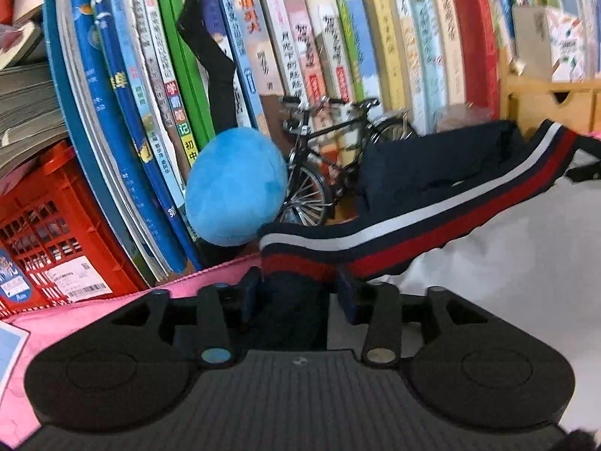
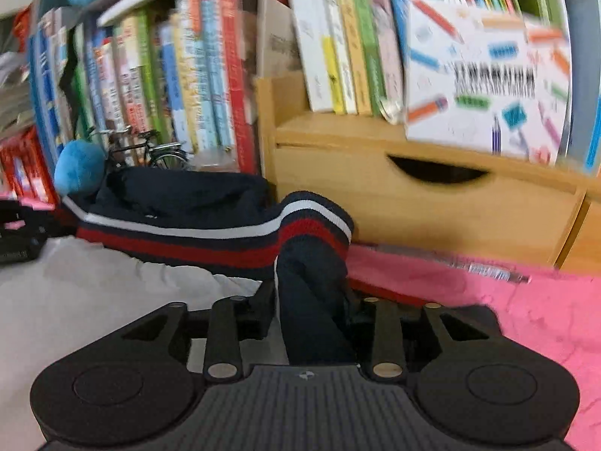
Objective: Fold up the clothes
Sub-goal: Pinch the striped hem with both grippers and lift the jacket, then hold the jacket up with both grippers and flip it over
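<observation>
A packed row of upright books [image 1: 338,37] fills the background behind a pink-covered surface [image 2: 526,319], too many spines to count in the blur. One wooden organiser [image 2: 432,203] with a crescent-shaped drawer pull stands at the surface's far edge, carrying more books and one white box printed with pencils [image 2: 484,79]. One red plastic crate [image 1: 52,233] sits at the far left edge. A single garment lies across the surface: a white top [image 1: 507,255] whose navy ribbed hem band [image 1: 432,218], striped once in white and once in red, runs between the two grippers, its far part bunched up near the books. One blue plush ball [image 1: 234,188] rests just beside one model bicycle [image 1: 319,173] at the foot of the books. One pen [image 2: 469,265] lies on the pink cover near the organiser. The left gripper [image 1: 296,293] stands partly open with the band's end between its fingers; the right gripper [image 2: 311,300] likewise stands partly parted around the other end. Whether either pair of pads presses the cloth cannot be told.
</observation>
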